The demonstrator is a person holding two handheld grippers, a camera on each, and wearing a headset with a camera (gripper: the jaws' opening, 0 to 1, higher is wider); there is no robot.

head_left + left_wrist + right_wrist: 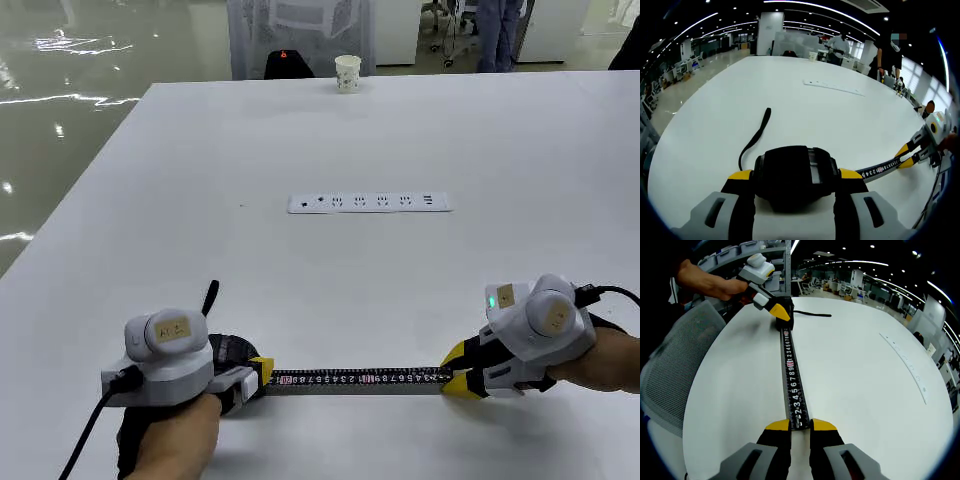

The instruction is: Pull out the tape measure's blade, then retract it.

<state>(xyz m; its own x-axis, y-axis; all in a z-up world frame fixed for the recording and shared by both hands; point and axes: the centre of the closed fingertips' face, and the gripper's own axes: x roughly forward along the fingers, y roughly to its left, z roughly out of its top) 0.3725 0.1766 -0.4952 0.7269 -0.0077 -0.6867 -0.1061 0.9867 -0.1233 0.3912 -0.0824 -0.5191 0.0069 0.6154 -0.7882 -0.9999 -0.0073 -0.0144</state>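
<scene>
Nearest in the head view, the left gripper [255,375] is clamped on the tape measure case [232,352], low on the white table [300,130]. The blade [360,378] runs flat across to the right gripper [458,372].

Left gripper view: the case sits squeezed between the jaws, with its wrist strap [757,132] lying ahead.

Right gripper view: the jaws are pinched together on the blade's tip.

Pulling out looks largely done. Retracting calls for guiding the tip steadily back toward the case.

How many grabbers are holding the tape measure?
2. The left gripper, at the table's near left, clamps the black case; the right gripper, at the near right, pinches the end of the pulled-out blade. None seems hidden.
</scene>
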